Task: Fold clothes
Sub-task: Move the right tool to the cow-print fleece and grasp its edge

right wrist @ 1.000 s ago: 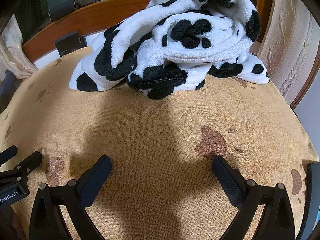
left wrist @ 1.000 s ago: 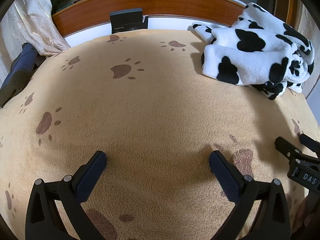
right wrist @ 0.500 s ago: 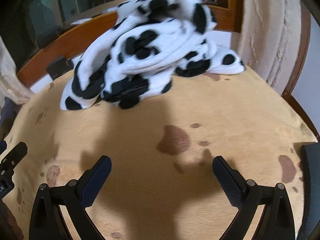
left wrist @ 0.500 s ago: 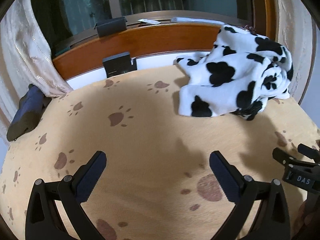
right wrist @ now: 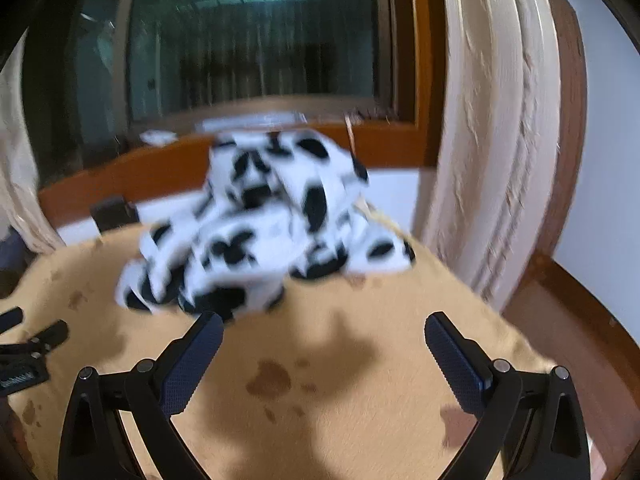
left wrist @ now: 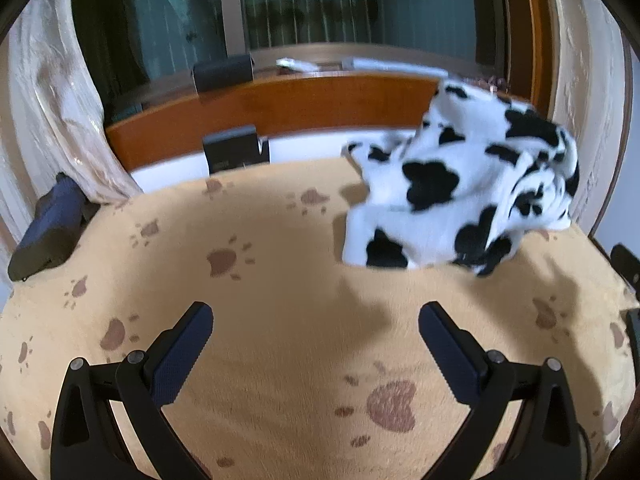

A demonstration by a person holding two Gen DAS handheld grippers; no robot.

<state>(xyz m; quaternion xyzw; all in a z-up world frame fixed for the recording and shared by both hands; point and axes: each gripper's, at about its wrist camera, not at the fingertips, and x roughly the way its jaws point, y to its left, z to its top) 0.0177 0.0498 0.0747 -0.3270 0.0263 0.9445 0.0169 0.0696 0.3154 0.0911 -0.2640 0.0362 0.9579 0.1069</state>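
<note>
Bare tan paw-print blanket (left wrist: 280, 280) lies near both grippers, left gripper (left wrist: 316, 344) and right gripper (right wrist: 324, 354), jaws wide, empty. Crumpled cow-print garment (left wrist: 460, 184) heaped far right, by the wooden headboard (left wrist: 280, 100).

left black two-finger gripper with blue ribbed pads (left wrist: 316, 330) hangs with its jaws spread wide, nothing between them. right black two-finger gripper with blue ribbed pads (right wrist: 324, 340) is just the same, fingers splayed apart and empty, both pointing forward.
</note>
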